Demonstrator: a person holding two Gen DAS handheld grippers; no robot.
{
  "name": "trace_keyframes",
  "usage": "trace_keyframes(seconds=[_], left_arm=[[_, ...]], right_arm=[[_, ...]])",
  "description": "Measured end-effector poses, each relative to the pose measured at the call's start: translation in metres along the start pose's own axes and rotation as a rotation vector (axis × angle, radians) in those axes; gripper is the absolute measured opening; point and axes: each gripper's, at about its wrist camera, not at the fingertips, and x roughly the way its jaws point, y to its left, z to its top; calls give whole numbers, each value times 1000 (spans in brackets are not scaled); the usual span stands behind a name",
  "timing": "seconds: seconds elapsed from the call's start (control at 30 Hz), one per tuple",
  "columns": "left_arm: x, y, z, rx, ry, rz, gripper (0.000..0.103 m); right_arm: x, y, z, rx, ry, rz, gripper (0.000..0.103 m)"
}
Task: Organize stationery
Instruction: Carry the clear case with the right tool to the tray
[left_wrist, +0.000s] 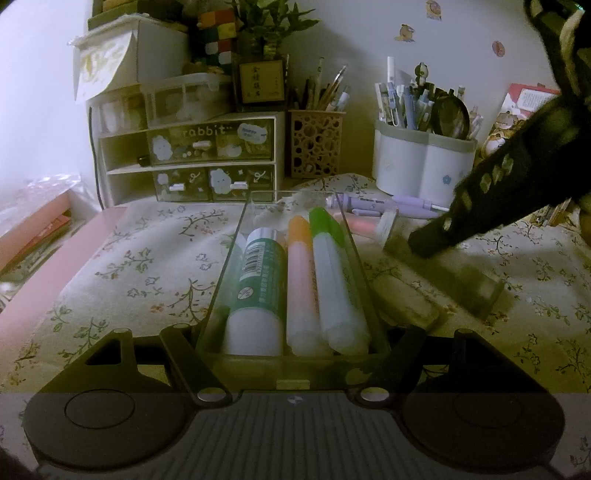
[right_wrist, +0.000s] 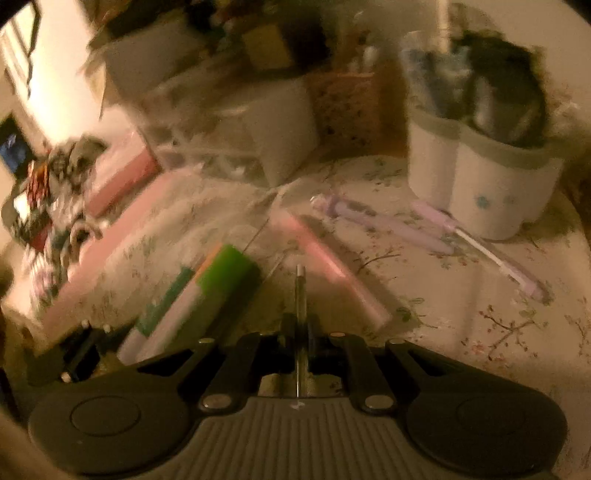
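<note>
Both closed: left gripper (left_wrist: 293, 354) clamps tray (left_wrist: 236, 254); right gripper (right_wrist: 300, 332), pen (right_wrist: 300, 291).

Clear glossy plastic tray (left_wrist: 354, 236), matt floral cloth (left_wrist: 147, 266), smooth plastic highlighters (left_wrist: 332, 280), perforated pen holder (left_wrist: 314, 144).

A floral tablecloth (left_wrist: 155, 266) covers the desk, and a potted plant (left_wrist: 264, 29) stands at the back beside a colour cube (left_wrist: 218, 35) (both on top of storage boxes). Bird stickers (left_wrist: 404, 33) dot the white wall (left_wrist: 354, 44), and at the left edge lies a red box (left_wrist: 40, 229) under crinkled plastic.
</note>
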Motion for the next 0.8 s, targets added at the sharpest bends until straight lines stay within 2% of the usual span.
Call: trace_keyframes(seconds=[0.17,0.33,0.43,0.6,0.8], left_arm=[[0,0,0,1,0,0,73],[0,0,0,0,0,1,73],[0,0,0,2,0,1,73],[0,0,1,4,0,2,73],[1,1,1,5,-1,1,73]], right_arm=[[-25,-10,5,161,-92,66,11],[-33,-12,12,352,-138,181,11],[-26,-5,16,411,-129,217,11],[3,0,17,524,-49,270,11],[23,16,22,510,-4,290,12]])
